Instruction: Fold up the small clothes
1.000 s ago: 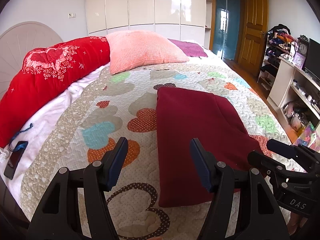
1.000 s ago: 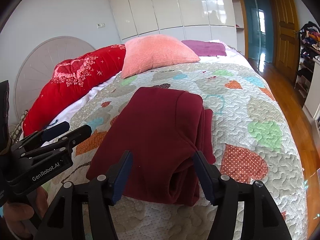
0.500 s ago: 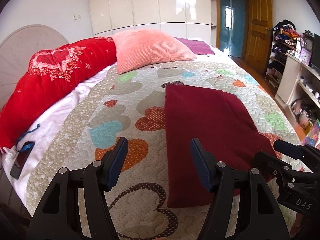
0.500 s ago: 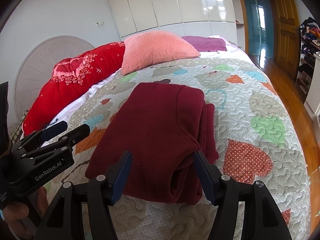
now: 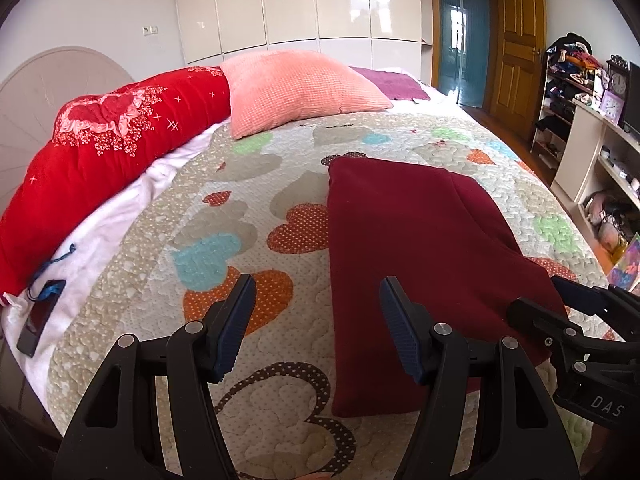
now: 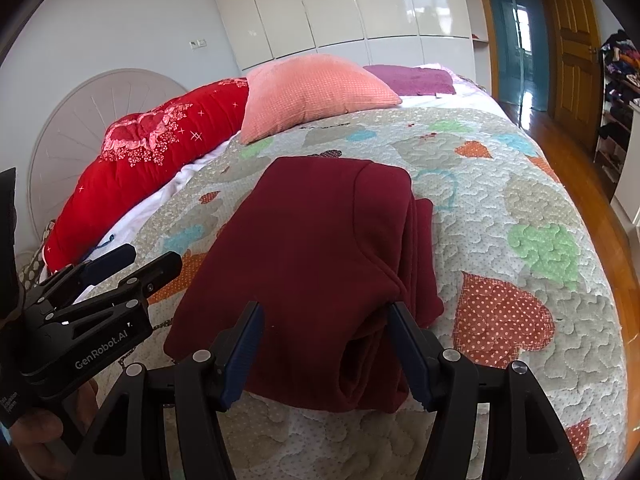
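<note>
A dark red garment lies folded in a long rectangle on the heart-patterned quilt. In the right wrist view the garment shows stacked layers along its right edge. My left gripper is open and empty, above the quilt by the garment's near left edge. My right gripper is open and empty, just above the garment's near end. Each gripper shows in the other's view: the right one at the right edge, the left one at the left edge.
A red bolster, a pink pillow and a purple cloth lie at the head of the bed. A phone lies on the white sheet at left. Shelves and a wooden door stand at right.
Both grippers have drawn slightly back and up from the garment, so more of the bed shows. The garment has not moved. Both stay open.
</note>
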{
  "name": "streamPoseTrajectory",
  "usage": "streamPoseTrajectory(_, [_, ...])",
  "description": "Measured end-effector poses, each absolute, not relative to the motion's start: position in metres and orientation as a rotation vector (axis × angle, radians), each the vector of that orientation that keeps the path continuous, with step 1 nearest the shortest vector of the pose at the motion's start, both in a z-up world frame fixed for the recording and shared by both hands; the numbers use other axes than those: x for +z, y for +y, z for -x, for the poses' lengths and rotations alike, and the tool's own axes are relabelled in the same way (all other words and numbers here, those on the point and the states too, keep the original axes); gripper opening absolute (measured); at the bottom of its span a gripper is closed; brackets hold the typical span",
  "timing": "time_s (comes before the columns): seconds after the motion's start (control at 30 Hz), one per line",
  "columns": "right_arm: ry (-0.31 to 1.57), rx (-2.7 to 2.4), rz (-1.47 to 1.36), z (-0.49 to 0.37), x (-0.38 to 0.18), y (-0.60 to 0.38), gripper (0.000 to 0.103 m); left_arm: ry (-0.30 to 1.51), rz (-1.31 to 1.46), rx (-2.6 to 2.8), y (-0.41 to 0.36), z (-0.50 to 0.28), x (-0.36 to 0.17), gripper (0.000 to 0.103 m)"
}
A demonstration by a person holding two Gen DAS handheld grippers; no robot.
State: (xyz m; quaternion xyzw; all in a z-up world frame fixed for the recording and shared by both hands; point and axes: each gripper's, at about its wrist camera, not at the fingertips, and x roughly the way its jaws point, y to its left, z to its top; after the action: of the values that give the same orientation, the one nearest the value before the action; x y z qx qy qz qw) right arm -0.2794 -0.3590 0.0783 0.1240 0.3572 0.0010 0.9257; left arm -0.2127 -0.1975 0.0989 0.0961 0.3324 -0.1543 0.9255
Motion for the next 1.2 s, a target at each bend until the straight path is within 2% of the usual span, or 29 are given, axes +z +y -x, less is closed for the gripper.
streamPoseTrajectory(0.27, [0.742, 0.001, -0.265, 0.275, 0.075, -0.362, 0.062, 0.714, -0.181, -0.318, -0.195, 0.203, 0.093, 0.064])
streamPoseTrajectory(0.47, [0.742, -0.026, -0.315, 0.27, 0.073, -0.377, 0.067, 0.716, -0.152, -0.334, -0.19, 0.194, 0.094, 0.064])
streamPoseTrajectory(1.2, [0.733, -0.008, -0.296, 0.269, 0.082, -0.367, 0.069, 0.722, -0.142, -0.352, -0.195, 0.2, 0.1, 0.064])
